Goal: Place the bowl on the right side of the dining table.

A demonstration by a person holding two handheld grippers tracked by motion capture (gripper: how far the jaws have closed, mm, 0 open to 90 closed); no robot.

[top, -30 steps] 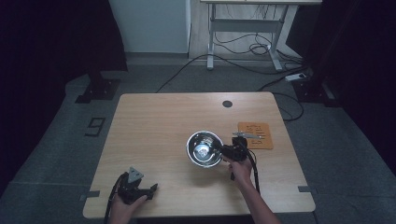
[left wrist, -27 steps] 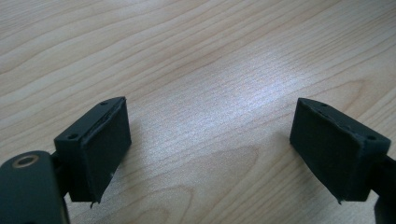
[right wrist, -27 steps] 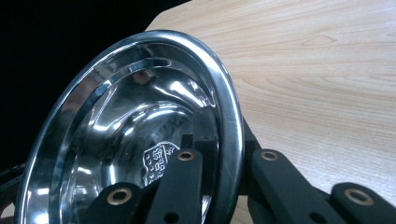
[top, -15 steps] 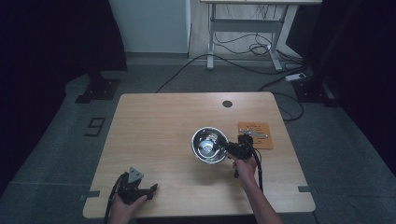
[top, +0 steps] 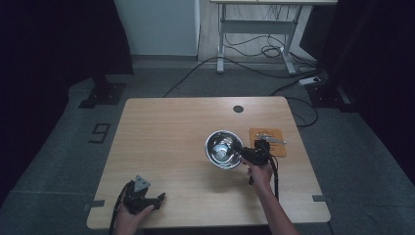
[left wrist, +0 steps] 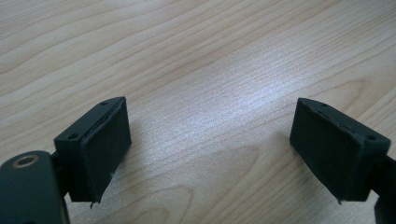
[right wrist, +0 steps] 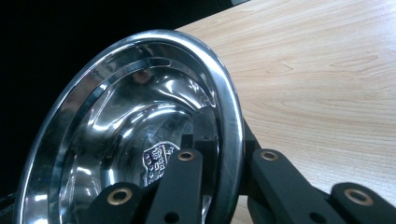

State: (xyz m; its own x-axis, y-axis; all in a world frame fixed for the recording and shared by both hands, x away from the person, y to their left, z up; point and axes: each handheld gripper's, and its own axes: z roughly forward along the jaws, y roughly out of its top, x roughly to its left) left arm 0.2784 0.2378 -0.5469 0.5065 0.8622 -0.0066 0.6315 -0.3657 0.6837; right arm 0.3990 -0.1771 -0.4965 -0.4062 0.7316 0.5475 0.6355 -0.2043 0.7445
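Gripping the rim of the steel bowl (top: 223, 149) with my right gripper (top: 246, 154), I had one jaw inside and one outside the rim (right wrist: 229, 121), the bowl tipped up off the wooden table (top: 166, 142) right of centre, just beside an orange card (top: 268, 142). My left gripper (top: 152, 201) sat at the near left edge, jaws spread wide over bare wood, holding nothing.

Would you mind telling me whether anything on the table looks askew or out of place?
The steel bowl is tipped up on edge, its opening facing the camera, rather than sitting flat. The right tongs pinch its rim, one jaw inside and one outside. Nothing looks spilled or damaged.
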